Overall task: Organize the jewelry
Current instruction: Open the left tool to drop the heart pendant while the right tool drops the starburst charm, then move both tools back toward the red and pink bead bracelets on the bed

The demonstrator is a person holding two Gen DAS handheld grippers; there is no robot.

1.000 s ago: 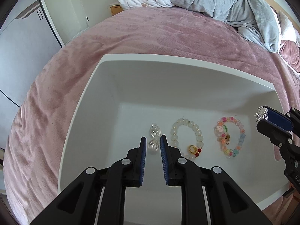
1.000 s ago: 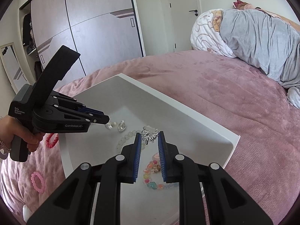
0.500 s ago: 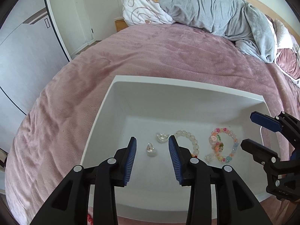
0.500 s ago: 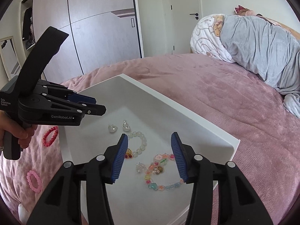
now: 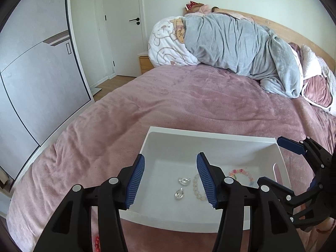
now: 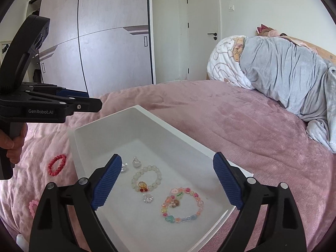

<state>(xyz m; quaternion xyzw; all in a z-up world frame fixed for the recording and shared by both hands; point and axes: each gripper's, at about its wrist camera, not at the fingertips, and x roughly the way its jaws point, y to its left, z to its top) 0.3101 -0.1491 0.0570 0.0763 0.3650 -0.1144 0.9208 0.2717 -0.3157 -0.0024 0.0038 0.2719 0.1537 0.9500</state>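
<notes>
A white tray (image 6: 147, 116) lies on the pink bedspread. In it are a pale bead bracelet (image 6: 147, 178), a multicoloured bead bracelet (image 6: 181, 204), a small silver flower piece (image 6: 148, 198) and two clear crystal pieces (image 6: 136, 161). My right gripper (image 6: 167, 183) is open and empty above the tray. My left gripper (image 5: 170, 181) is open and empty above the tray's near edge; the crystal pieces (image 5: 184, 181) and the pale bracelet (image 5: 197, 189) show between its fingers. The left gripper also shows in the right wrist view (image 6: 84, 103).
A red bead bracelet (image 6: 56, 164) and a pink bead bracelet (image 6: 32, 206) lie on the bedspread left of the tray. A rolled grey blanket (image 5: 241, 48) and pillows lie at the head of the bed. Wardrobe doors (image 6: 113, 33) stand beyond the bed.
Both grippers opened and pulled back and up from the tray. The right let the silver flower piece go into the tray; the left let go of the two crystal pieces.
</notes>
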